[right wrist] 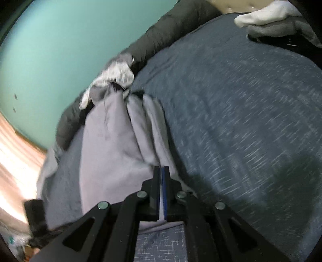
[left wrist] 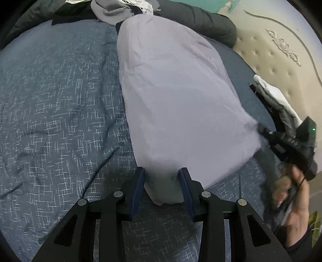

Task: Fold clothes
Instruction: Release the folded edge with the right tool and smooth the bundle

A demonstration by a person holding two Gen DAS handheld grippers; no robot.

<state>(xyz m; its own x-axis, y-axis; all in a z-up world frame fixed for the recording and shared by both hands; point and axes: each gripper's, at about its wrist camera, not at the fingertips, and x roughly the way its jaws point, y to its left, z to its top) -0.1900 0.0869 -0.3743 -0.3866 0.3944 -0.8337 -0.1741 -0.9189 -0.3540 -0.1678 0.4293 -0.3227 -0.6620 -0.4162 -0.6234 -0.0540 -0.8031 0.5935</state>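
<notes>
The lilac-grey garment [left wrist: 177, 96] is plain and unpatterned. Under it, the bedspread [left wrist: 60, 100] is dark slate blue, flecked with short white crosshatch dashes. A black puffer jacket [left wrist: 203, 22] lies along the bed's far edge, beside crumpled grey clothes [left wrist: 112, 10]. The tufted headboard [left wrist: 281, 50] is beige, the wall [right wrist: 60, 40] teal. Both grippers are black with blue pads [left wrist: 138, 187].

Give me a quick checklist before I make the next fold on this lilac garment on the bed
1. Left claw has the lilac garment: ok, bunched end sits between its pads.
2. Right claw shut on the garment's edge: ok.
3. Garment lying smooth: ok in the left view; pleated near the right claw.
4. Bedspread beside it free for folding: ok.
5. Far end clear of the clothes pile: not ok, it touches.
</notes>
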